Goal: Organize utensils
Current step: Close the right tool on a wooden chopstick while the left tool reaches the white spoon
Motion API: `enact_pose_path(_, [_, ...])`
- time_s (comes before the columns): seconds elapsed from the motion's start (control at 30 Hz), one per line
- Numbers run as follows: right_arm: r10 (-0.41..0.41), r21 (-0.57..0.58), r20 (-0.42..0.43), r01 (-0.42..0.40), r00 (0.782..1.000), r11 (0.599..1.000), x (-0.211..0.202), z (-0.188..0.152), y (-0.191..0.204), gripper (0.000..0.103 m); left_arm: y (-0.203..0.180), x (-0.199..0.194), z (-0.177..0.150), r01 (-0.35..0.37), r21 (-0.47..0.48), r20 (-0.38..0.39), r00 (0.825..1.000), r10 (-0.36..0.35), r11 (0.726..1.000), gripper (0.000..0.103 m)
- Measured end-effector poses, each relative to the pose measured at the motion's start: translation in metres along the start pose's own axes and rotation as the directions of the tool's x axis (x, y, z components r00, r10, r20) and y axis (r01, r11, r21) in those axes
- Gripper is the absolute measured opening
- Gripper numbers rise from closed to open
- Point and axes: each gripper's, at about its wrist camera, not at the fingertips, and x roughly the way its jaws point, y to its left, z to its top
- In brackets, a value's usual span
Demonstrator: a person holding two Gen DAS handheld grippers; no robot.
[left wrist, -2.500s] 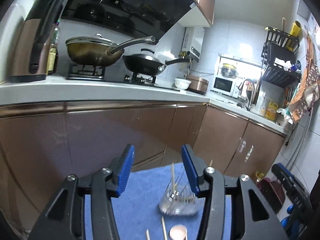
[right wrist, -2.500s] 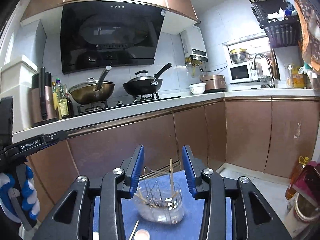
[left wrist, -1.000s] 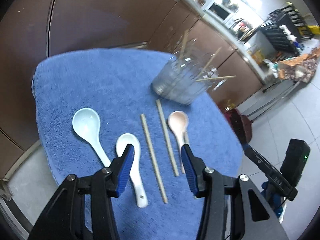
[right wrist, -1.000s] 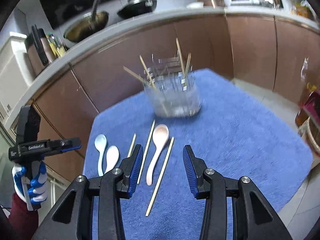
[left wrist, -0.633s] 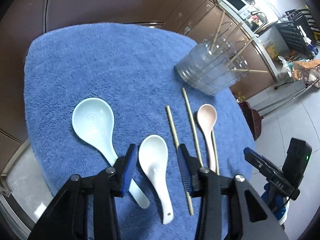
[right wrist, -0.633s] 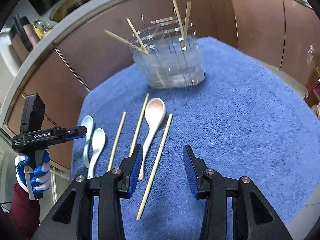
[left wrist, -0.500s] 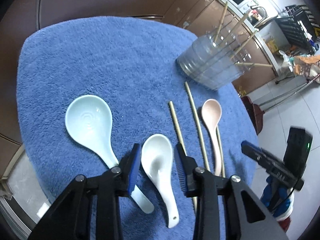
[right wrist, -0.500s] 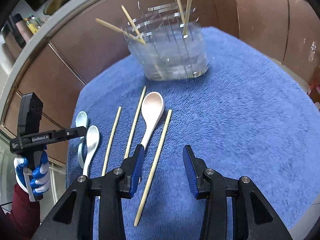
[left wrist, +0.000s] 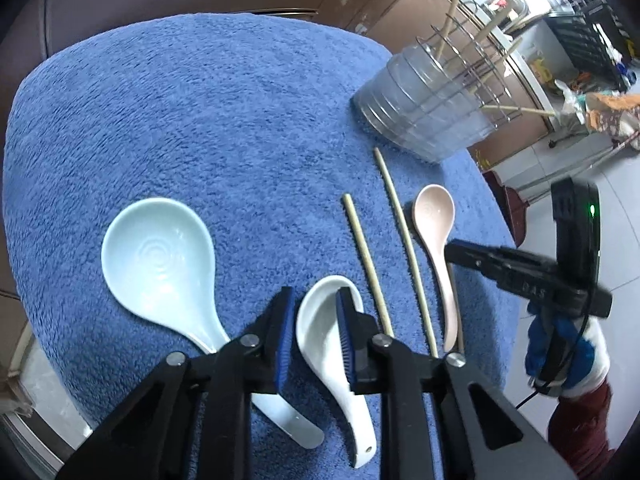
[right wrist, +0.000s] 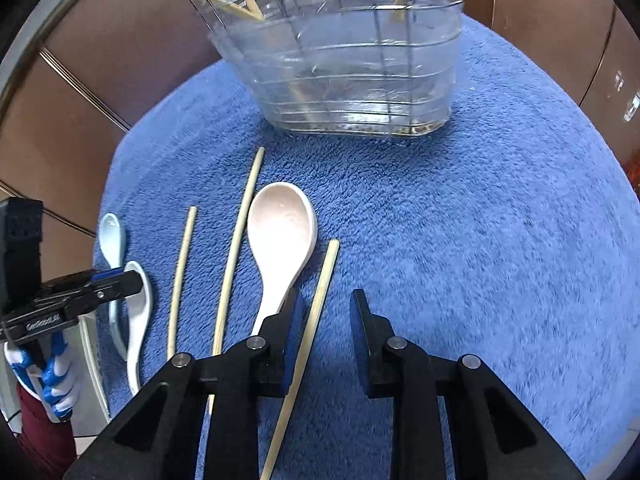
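Both my tongs have dropped from facing the kitchen counter to hovering low over the blue towel [left wrist: 224, 128] on the tabletop, and both have just been narrowing.

My left tongs [left wrist: 314, 338] now straddle the bowl of the white spoon [left wrist: 332, 344]. One pad lies over the spoon's right rim, the other just off its left edge, and I cannot tell whether they press on it yet. The pale blue spoon [left wrist: 160, 264] lies just beside it, untouched.

My right tongs [right wrist: 326, 330] stand partly closed with one chopstick [right wrist: 310, 332] between them, hard against the left pad, while the right pad is clear of it, so nothing is gripped there. The pink spoon [right wrist: 282, 232] sits just left of that chopstick, with two more chopsticks [right wrist: 234, 248] beyond it.

The clear holder [right wrist: 352, 68], already carrying a few chopsticks, waits at the far edge of the towel. I judge both pickups are about to begin, and nothing here has been sorted yet.
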Motion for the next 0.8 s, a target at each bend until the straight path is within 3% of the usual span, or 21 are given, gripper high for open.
enact_pose_path(0.07, [-0.022, -0.007, -0.019, 0.022, 1.0, 1.0, 0.004, 0.007, 0.003, 0.018, -0.002, 0.003, 0.001, -0.018, 0.016, -0.009, 1.0, 0.019, 1.0, 0.009])
enact_pose_path(0.33, [-0.09, -0.038, -0.051, 0.088, 0.995, 0.995, 0.014, 0.017, 0.018, 0.009, -0.008, 0.0, -0.004, -0.061, 0.081, 0.025, 0.998, 0.06, 0.995, 0.005])
enact_pose_path(0.57, [-0.026, 0.007, -0.024, 0.026, 0.999, 1.0, 0.002, 0.008, 0.006, 0.006, -0.018, -0.018, -0.011, -0.088, 0.106, 0.08, 0.994, 0.08, 0.99, 0.005])
enact_pose_path(0.8, [0.045, 0.002, 0.069, -0.046, 0.997, 0.999, -0.039, -0.021, -0.003, 0.005, -0.032, -0.045, -0.024, -0.125, 0.103, 0.149, 0.983, 0.109, 0.987, 0.005])
